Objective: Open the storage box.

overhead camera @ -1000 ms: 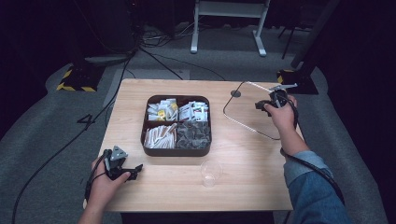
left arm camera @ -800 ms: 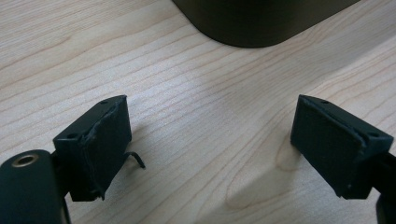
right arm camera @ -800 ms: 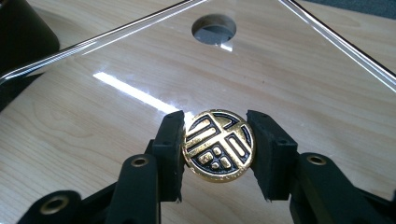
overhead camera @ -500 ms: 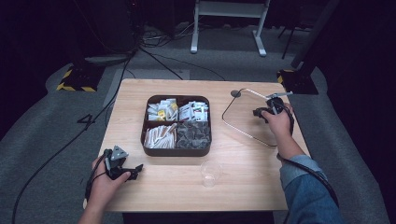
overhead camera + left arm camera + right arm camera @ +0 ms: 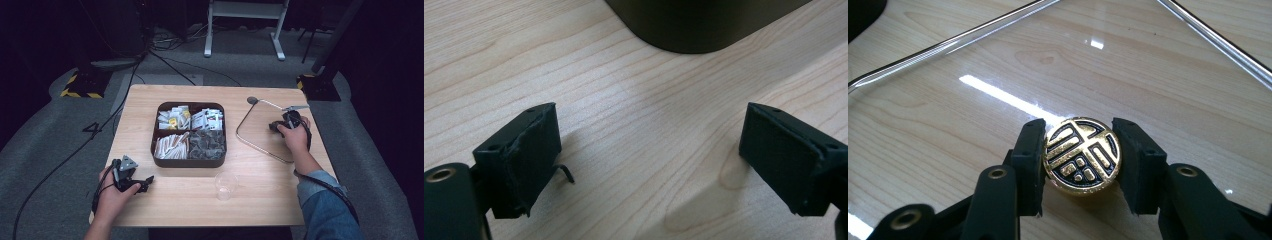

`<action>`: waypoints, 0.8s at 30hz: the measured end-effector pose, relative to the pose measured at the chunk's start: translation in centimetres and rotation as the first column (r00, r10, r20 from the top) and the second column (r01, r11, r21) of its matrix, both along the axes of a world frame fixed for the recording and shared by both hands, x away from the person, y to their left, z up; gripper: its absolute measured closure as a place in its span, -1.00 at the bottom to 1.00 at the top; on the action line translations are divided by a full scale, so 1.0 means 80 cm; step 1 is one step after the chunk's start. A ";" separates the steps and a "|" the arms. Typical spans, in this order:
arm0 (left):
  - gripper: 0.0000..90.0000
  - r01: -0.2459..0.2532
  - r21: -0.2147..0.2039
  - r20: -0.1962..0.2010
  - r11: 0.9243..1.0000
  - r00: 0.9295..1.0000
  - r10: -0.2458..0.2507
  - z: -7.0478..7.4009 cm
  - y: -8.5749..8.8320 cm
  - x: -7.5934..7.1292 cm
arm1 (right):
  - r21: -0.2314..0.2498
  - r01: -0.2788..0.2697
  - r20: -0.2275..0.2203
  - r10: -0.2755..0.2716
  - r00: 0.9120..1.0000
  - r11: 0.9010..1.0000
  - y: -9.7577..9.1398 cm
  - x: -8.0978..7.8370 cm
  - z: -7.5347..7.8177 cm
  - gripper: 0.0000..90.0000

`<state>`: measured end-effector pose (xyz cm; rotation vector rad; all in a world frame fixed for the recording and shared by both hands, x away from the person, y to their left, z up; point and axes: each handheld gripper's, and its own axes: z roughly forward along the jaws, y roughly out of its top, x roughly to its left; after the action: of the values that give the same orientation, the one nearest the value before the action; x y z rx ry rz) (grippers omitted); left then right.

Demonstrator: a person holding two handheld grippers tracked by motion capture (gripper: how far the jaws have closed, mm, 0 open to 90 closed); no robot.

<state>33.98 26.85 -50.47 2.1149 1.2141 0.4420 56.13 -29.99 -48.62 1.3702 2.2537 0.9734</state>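
Observation:
A clear glass lid (image 5: 257,131) with a metal rim lies low over the table's right side. My right gripper (image 5: 286,123) is above it. In the right gripper view the right gripper (image 5: 1080,126) is shut on the lid's round gold knob (image 5: 1082,156), a pad pressing on each side. Whether the rim rests on the wood I cannot tell. My left gripper (image 5: 145,183) sits near the front left edge and points at the tray. In the left gripper view the left gripper (image 5: 651,160) stands open; its jaws have just been opening over bare wood.
A dark square tray (image 5: 189,162) with four compartments of sachets and packets sits mid-table. A small clear cup (image 5: 226,185) stands in front of it. The tray's rounded corner (image 5: 694,30) lies just ahead of the left jaws. Cables run across the floor behind.
My right hand has come down and toward the front with the glass lid, which now sits flatter over the table. The left hand has stayed in place.

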 end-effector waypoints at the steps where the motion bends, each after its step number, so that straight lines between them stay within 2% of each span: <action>1: -0.80 -0.001 -0.001 0.003 1.000 1.000 0.001 0.000 -0.001 0.001 | 0.003 0.000 0.006 0.000 1.000 1.000 0.000 0.000 -0.001 0.31; 3: -0.83 0.001 0.002 -0.003 1.000 1.000 -0.001 0.000 -0.002 0.003 | 0.000 -0.003 0.010 0.003 1.000 1.000 0.000 -0.001 -0.001 0.30; 4: -0.84 0.002 0.001 -0.005 1.000 1.000 -0.002 0.000 -0.003 0.005 | 0.000 -0.016 0.004 0.016 1.000 1.000 0.001 -0.001 -0.002 0.12; 5: -0.85 0.002 0.001 -0.005 1.000 1.000 -0.002 0.000 -0.003 0.005 | 0.000 -0.016 0.004 0.016 1.000 1.000 0.001 -0.001 -0.002 0.12; 6: -0.85 0.004 0.007 -0.005 1.000 1.000 -0.004 0.000 -0.003 0.006 | 0.012 -0.015 -0.012 0.015 1.000 1.000 0.002 -0.001 -0.001 -0.01; 7: -0.86 0.001 0.004 -0.005 1.000 1.000 -0.001 0.000 -0.004 0.007 | -0.015 -0.015 -0.016 0.015 1.000 1.000 0.003 -0.001 0.001 -0.13; 8: -0.87 0.002 0.002 -0.006 1.000 1.000 -0.002 0.000 -0.005 0.008 | -0.047 -0.007 0.010 0.008 1.000 0.999 0.006 -0.001 0.007 -0.23; 9: -0.87 0.002 0.002 -0.006 1.000 1.000 -0.002 0.000 -0.005 0.008 | -0.047 0.006 0.028 -0.005 1.000 0.999 0.006 -0.001 0.012 -0.28; 10: -0.87 0.000 0.002 -0.010 1.000 1.000 0.000 0.000 -0.005 0.009 | -0.047 0.006 0.028 -0.005 1.000 0.999 0.006 -0.001 0.012 -0.28; 11: -0.88 0.001 0.004 -0.007 1.000 1.000 -0.001 0.000 -0.006 0.011 | -0.023 0.037 0.060 -0.035 0.998 0.999 0.007 -0.002 0.022 -0.32; 12: -0.88 0.001 0.004 -0.007 1.000 1.000 -0.001 0.000 -0.006 0.011 | -0.023 0.037 0.060 -0.035 0.998 0.999 0.007 -0.002 0.022 -0.32; 13: -0.89 -0.001 0.002 -0.007 1.000 1.000 0.001 -0.001 -0.006 0.012 | 0.011 0.032 0.064 -0.032 0.997 0.999 0.011 -0.002 0.031 -0.34; 15: -0.89 0.000 -0.002 -0.009 1.000 1.000 -0.001 -0.001 -0.007 0.013 | 0.015 0.023 0.067 -0.024 0.997 1.000 0.015 -0.004 0.036 -0.33; 18: -0.90 0.007 0.005 -0.011 1.000 1.000 -0.006 -0.001 -0.008 0.015 | 0.039 -0.051 0.103 0.047 0.994 0.998 0.035 -0.012 0.062 -0.29; 19: -0.90 0.007 0.005 -0.011 1.000 1.000 -0.006 -0.001 -0.008 0.015 | 0.039 -0.051 0.103 0.047 0.994 0.998 0.035 -0.012 0.062 -0.29; 20: -0.90 0.002 0.004 -0.010 1.000 1.000 -0.002 -0.001 -0.008 0.015 | 0.060 -0.091 0.125 0.083 0.989 0.994 0.047 -0.016 0.075 -0.26; 21: -0.90 0.002 0.004 -0.010 1.000 1.000 -0.002 -0.001 -0.008 0.015 | 0.060 -0.091 0.125 0.083 0.989 0.994 0.047 -0.016 0.075 -0.26; 22: -0.90 0.002 0.004 -0.010 1.000 1.000 -0.002 -0.001 -0.008 0.015 | 0.079 -0.126 0.135 0.115 0.984 0.989 0.059 -0.020 0.087 -0.23; 24: -0.90 0.003 0.001 -0.010 1.000 1.000 -0.003 -0.001 -0.008 0.015 | 0.088 -0.161 0.141 0.148 0.979 0.983 0.070 -0.024 0.097 -0.17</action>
<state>35.21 26.18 -50.54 2.1218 1.2162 0.4313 54.23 -24.37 -40.88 1.1426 2.2640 1.2059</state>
